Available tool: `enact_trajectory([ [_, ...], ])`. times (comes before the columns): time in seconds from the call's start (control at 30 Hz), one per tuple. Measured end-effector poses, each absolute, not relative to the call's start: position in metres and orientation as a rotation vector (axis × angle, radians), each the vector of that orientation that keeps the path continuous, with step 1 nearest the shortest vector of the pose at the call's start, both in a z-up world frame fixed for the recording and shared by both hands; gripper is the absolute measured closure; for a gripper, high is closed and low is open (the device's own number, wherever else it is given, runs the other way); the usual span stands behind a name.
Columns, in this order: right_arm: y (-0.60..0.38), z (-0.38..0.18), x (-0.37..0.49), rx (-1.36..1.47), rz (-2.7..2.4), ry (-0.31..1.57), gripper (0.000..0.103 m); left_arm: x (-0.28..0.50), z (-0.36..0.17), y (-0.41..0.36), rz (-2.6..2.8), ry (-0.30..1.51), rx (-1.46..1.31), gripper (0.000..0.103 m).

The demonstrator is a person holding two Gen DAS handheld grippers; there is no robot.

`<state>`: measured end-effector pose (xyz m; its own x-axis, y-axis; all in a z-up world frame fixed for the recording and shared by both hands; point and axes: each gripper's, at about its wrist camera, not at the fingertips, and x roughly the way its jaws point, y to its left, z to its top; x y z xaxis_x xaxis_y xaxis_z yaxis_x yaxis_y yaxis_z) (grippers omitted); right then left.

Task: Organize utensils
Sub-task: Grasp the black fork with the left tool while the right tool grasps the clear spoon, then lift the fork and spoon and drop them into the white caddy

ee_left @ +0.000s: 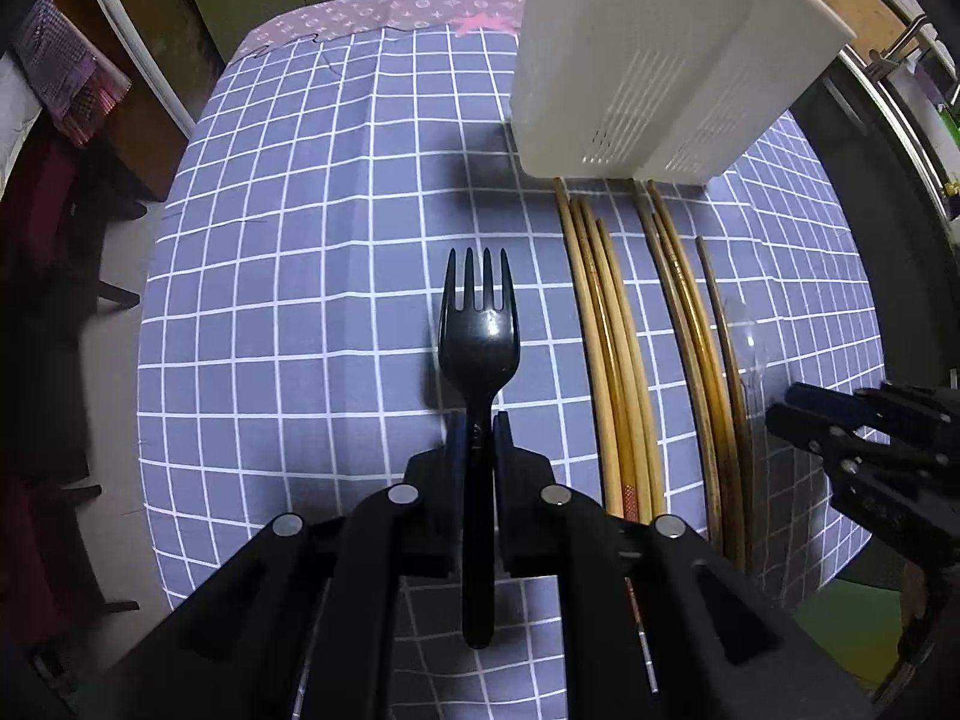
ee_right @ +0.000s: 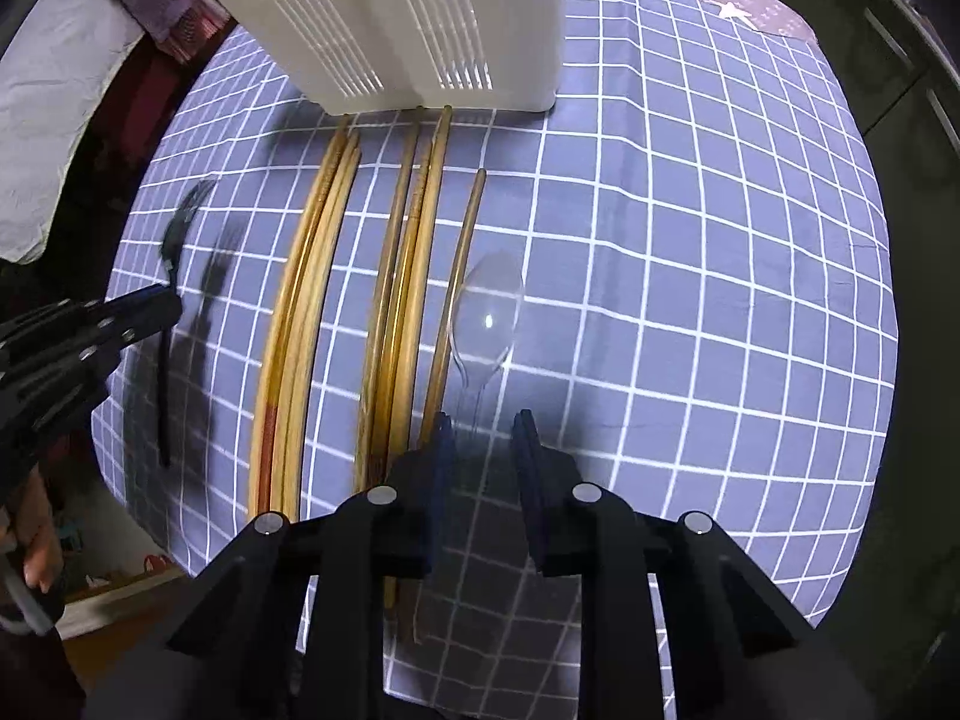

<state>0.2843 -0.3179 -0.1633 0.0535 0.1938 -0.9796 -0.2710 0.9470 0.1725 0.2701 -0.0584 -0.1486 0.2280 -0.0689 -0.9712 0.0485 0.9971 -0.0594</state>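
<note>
Black plastic fork (ee_left: 478, 336) sits pinched by its handle in the left gripper (ee_left: 478, 438), lifted above the blue checked tablecloth (ee_left: 288, 312). Bamboo chopsticks (ee_right: 312, 300) lie between it and the right gripper (ee_right: 483, 438), whose jaws straddle a clear plastic spoon (ee_right: 487, 312) without visibly pressing it. Behind, a white slotted utensil holder (ee_right: 420, 18) is cut off at the top; the spoon's handle is hard to see.

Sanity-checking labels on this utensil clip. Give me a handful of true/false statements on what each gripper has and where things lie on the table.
1. The left gripper is shut on the black fork. True.
2. The fork's tines point toward the camera. False: they point away, toward the white utensil holder.
3. The clear plastic spoon lies on the checked tablecloth, right of the wooden chopsticks. True.
4. The right gripper has lifted the spoon. False: its pads stand apart on either side of the handle, and the spoon lies on the cloth.
5. The chopsticks stand inside the holder. False: they lie flat in front of it.
</note>
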Motion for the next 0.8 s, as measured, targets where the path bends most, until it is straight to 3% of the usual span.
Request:
enact_trajectory([
  [0.2, -0.305, -0.173, 0.289, -0.099, 0.322, 1.493, 0.081, 0.263, -0.148, -0.059, -0.102, 1.333, -0.017, 0.094],
  [0.33, -0.295, -0.175, 0.288, -0.158, 0.282, 1.484, 0.094, 0.259, -0.146, -0.061, -0.103, 1.299, -0.003, 0.094],
  [0.8, -0.288, -0.18, 0.291, -0.207, 0.288, 1.467, 0.094, 0.254, -0.12, -0.053, -0.126, 1.223, -0.026, 0.094],
])
